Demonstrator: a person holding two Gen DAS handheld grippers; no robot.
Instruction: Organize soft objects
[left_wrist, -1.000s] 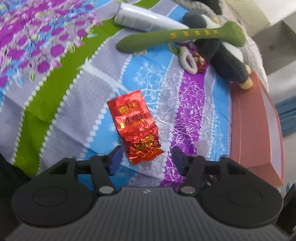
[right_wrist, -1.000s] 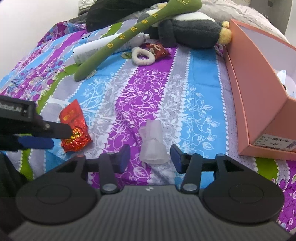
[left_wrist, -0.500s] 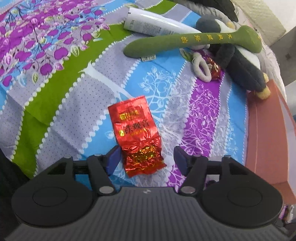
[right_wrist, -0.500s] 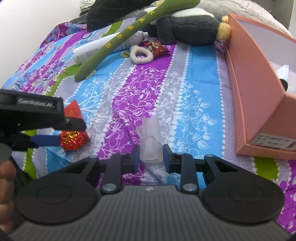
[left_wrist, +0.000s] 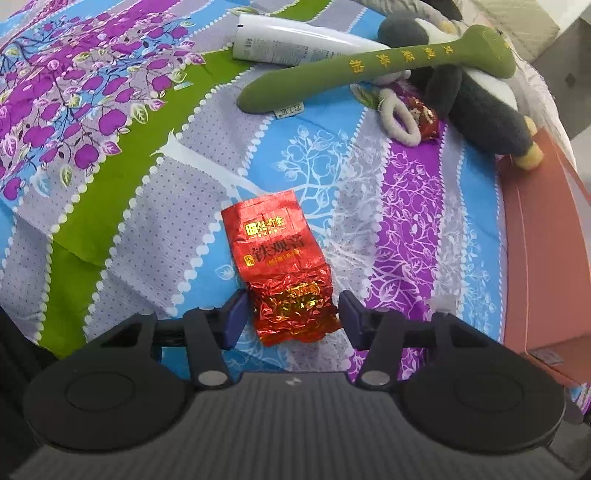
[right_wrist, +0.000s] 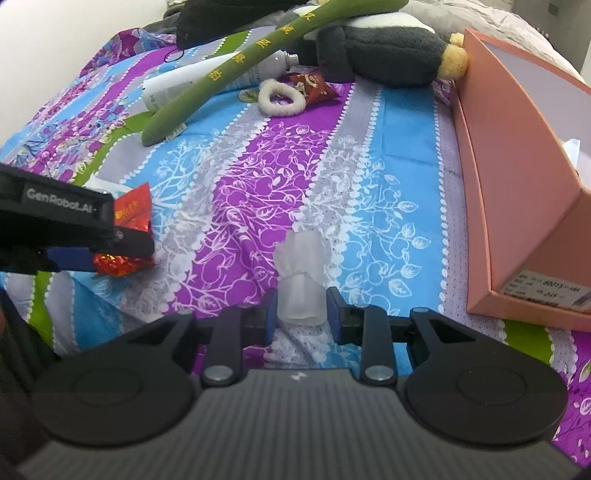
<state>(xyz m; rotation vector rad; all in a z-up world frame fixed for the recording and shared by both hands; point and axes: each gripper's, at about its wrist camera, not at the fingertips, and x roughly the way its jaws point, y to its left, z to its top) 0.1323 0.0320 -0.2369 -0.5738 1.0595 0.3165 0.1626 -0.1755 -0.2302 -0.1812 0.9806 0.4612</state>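
Progress judged early: no soft thing seen yet in pink box (right_wrist: 517, 177). Left tool (left_wrist: 291, 314) closing around red foil packet (left_wrist: 280, 266) on bed, pads not yet pressing. Right tool (right_wrist: 301, 314) clamped on white frosted bundle (right_wrist: 301, 280), near box. Plush toy (right_wrist: 384, 55), hair tie (right_wrist: 282, 98), green stick (right_wrist: 236, 70) left far, untouched.

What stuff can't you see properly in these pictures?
- Pink box: in the right wrist view its inside is mostly hidden by its own wall; the picture's edge cuts it off.
- Label on the pink box: too small and blurred to read.
- Red foil packet: in the right wrist view the left gripper covers most of it.
- Plush penguin: in the left wrist view the green plush stick lies across it; its head runs off the top.
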